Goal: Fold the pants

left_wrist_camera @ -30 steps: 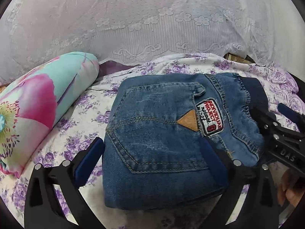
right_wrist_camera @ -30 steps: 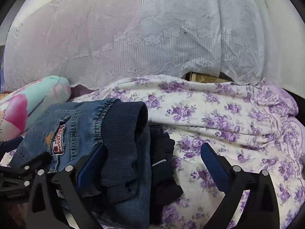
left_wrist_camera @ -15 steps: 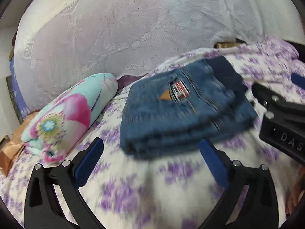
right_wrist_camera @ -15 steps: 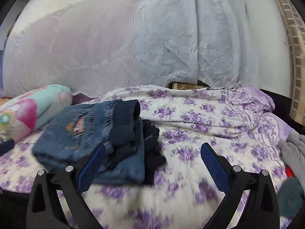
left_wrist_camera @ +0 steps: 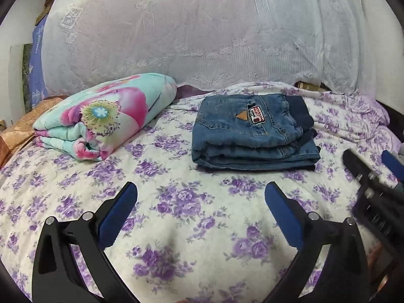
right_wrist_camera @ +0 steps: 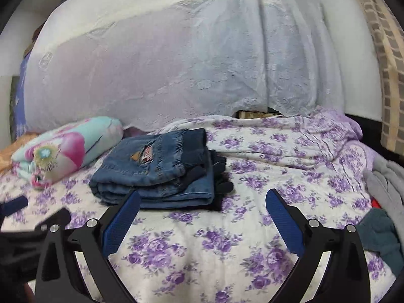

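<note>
The blue denim pants [left_wrist_camera: 252, 131] lie folded in a compact stack on the flowered bedsheet [left_wrist_camera: 192, 217], pocket patch facing up. In the right wrist view the pants [right_wrist_camera: 156, 169] lie left of centre with a dark garment [right_wrist_camera: 219, 176] tucked along their right side. My left gripper [left_wrist_camera: 200, 197] is open and empty, well in front of the pants. My right gripper [right_wrist_camera: 202, 207] is open and empty, its left finger just in front of the stack's near edge. The right gripper also shows at the right edge of the left wrist view [left_wrist_camera: 373, 176].
A rolled flowered blanket [left_wrist_camera: 101, 116] lies left of the pants. A white lace cover [left_wrist_camera: 202, 38] rises behind the bed. Grey and teal clothes [right_wrist_camera: 383, 207] lie at the bed's right edge. Bare sheet lies in front of and right of the pants.
Both grippers have pulled back from the folded pants, which now lie farther away. The pants stayed in place on the bed.
</note>
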`<move>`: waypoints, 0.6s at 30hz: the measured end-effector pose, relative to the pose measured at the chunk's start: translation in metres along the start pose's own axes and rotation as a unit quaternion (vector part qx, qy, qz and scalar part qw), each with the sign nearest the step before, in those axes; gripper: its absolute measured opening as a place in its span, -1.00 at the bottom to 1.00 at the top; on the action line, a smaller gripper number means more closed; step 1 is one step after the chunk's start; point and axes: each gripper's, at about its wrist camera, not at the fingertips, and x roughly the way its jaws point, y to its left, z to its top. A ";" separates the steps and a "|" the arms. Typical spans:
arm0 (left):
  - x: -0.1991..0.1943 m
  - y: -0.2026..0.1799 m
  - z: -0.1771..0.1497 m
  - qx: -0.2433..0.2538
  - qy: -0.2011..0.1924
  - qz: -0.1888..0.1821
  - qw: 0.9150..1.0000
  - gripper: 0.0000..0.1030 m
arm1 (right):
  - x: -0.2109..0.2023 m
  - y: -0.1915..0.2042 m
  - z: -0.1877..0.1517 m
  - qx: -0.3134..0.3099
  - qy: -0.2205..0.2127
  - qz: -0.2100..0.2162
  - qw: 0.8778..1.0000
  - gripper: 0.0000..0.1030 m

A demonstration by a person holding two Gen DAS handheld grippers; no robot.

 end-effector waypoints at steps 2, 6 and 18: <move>0.005 0.001 0.002 0.005 -0.003 0.002 1.000 0.91 | 0.009 0.006 0.000 -0.013 0.018 -0.007 1.000 0.93; 0.018 -0.005 0.009 0.039 -0.012 0.023 0.999 0.91 | 0.035 0.004 0.004 0.006 0.050 0.020 0.999 0.93; 0.035 -0.023 0.012 0.084 -0.010 0.018 0.996 0.91 | 0.045 0.007 0.010 0.003 0.034 0.032 0.999 0.93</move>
